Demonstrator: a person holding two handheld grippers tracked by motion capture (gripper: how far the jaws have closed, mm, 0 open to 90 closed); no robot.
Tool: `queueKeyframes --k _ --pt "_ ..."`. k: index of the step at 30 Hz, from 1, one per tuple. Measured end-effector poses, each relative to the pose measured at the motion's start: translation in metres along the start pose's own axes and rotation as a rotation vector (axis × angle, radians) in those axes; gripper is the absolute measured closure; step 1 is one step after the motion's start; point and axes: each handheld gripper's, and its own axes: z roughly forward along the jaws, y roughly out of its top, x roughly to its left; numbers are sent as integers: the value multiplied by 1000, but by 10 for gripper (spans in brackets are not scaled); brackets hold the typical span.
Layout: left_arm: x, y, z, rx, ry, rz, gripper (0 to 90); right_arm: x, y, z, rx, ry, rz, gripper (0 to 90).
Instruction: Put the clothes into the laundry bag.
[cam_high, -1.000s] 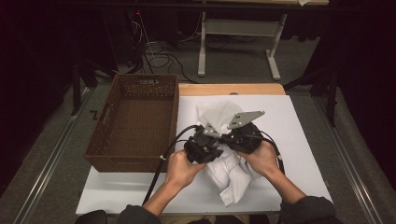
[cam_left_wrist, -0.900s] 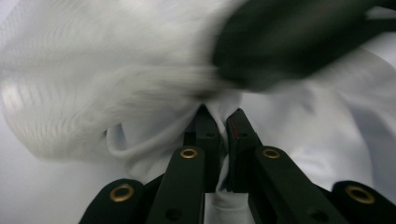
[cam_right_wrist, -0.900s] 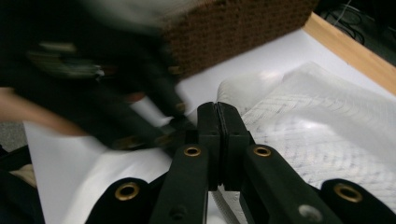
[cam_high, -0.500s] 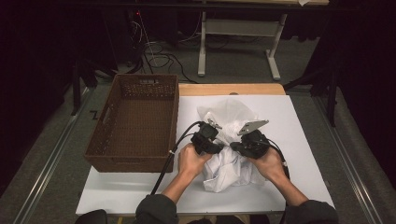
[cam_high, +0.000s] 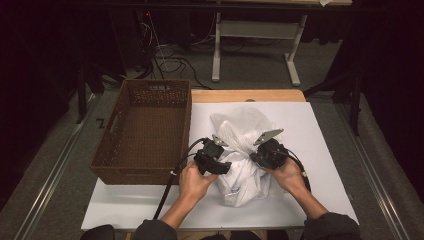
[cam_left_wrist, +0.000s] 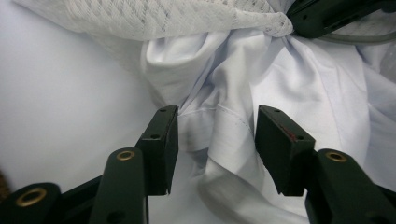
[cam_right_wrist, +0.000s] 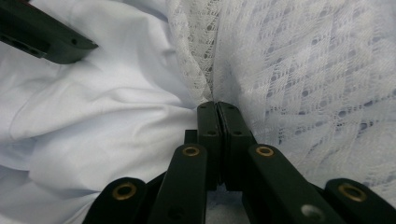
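Note:
A white mesh bag (cam_high: 245, 125) lies on the white table (cam_high: 320, 130), with a crumpled white garment (cam_high: 245, 182) at its mouth. My left gripper (cam_high: 220, 159) is at the bundle's left side. In the left gripper view its jaws (cam_left_wrist: 215, 116) are open and have just been opening, with a fold of the garment (cam_left_wrist: 299, 79) loose between them. My right gripper (cam_high: 260, 157) is at the right side, shut on the gathered edge of the mesh bag (cam_right_wrist: 317, 70). That right gripper (cam_right_wrist: 217, 107) lies beside the garment (cam_right_wrist: 93, 121), and it pinches the mesh (cam_left_wrist: 177, 18) at the top.
An empty brown wicker basket (cam_high: 140, 175) stands at the table's left, close to my left hand. A wooden strip (cam_high: 250, 95) runs along the table's far edge. On the floor beyond are cables and a metal stand (cam_high: 255, 30).
Both hands have sunk toward the table and drawn a little nearer the person. The garment is now bunched low between the two grippers.

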Motion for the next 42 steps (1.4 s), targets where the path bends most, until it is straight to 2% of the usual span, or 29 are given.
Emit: queueKeyframes --k 3,6,8,13,17,21,23,24,25,28,29,31,32,35,37,40,42 --pt "2 -1 10 9 -50 -22 633 0 -1 1 1 1 15 890" --pt "-3 -2 11 -21 -55 27 783 2 0 -1 -10 -5 3 863" --pt "-5 -1 8 -29 -62 39 816 3 0 -6 -29 2 9 831" --pt "-3 0 3 -35 -84 41 840 4 0 -16 -72 5 18 738" --pt "-6 1 2 -41 -95 46 846 10 8 -25 -106 -8 -1 672" --pt "-7 3 -2 -51 -114 39 848 21 19 -30 -146 -37 -43 638" --pt "-7 3 -3 -52 -119 37 849 24 26 -29 -144 -46 -52 626" --pt "-8 4 -2 -60 -119 30 850 24 28 -26 -133 -60 -50 628" --pt "-8 4 -3 -55 -121 41 850 23 31 -23 -120 -75 -53 648" --pt "-9 3 -4 -59 -128 61 852 18 35 -15 -92 -75 -45 876" --pt "-9 3 -5 -63 -139 59 852 17 36 -14 -100 -68 -38 893" --pt "-9 5 -9 -98 -186 44 855 16 38 -16 -134 -51 -34 900" --pt "-12 6 -12 -109 -197 52 856 17 39 -19 -157 -40 -32 900" --pt "-23 12 -19 -133 -212 111 859 22 46 -31 -240 13 -29 900" --pt "-28 16 -20 -146 -211 127 860 29 50 -41 -266 38 -62 900" --pt "-20 21 -9 -155 -185 85 858 37 48 -49 -308 85 -77 900" --pt "-9 23 3 -161 -171 16 837 36 42 -47 -291 92 -67 900"
